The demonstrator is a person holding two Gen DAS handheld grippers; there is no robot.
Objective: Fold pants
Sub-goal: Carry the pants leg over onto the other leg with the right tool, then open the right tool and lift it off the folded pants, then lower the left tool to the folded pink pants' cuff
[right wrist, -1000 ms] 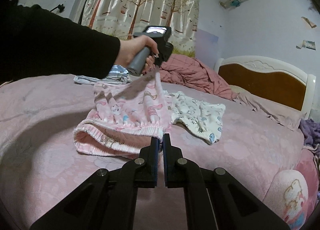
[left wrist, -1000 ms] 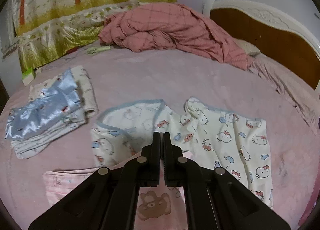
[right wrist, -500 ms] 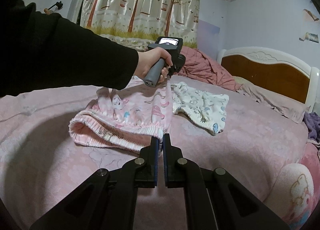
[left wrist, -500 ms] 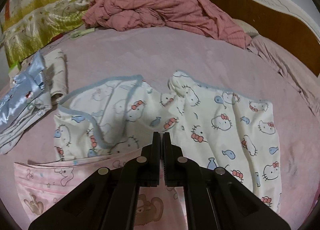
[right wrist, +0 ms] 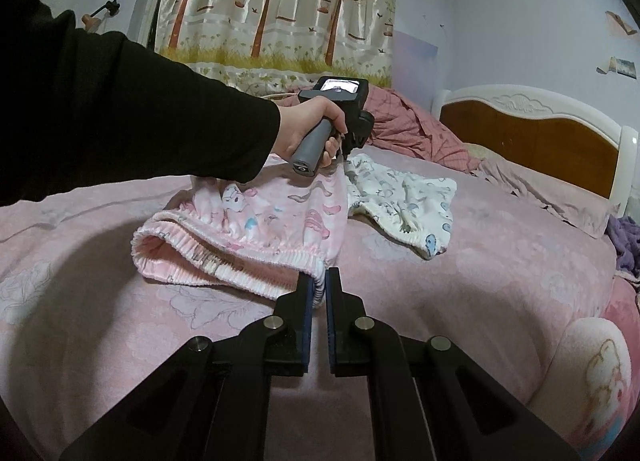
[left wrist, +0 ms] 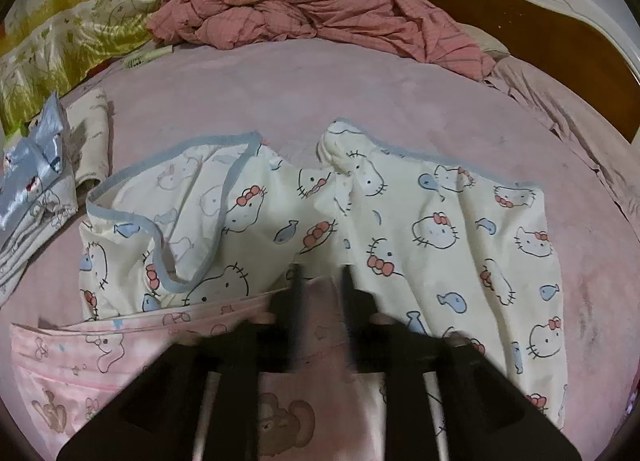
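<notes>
Pants [right wrist: 256, 233], pink, flat on bed [right wrist: 500, 261], lower than before. Left gripper [left wrist: 322, 293] now opening over far hem, earlier clamped. Right gripper [right wrist: 316, 285] still pinching near waistband.

Dim, soft indoor light with a pinkish cast falls on the bed [right wrist: 500, 269], more even in the right wrist view. A broad soft shadow lies on the sheet below the sleeve [right wrist: 140, 117]. Both fisheye views bend and vignette at the edges. The left gripper [left wrist: 322, 301] is smeared by motion blur; the cloth around it stays sharp.
</notes>
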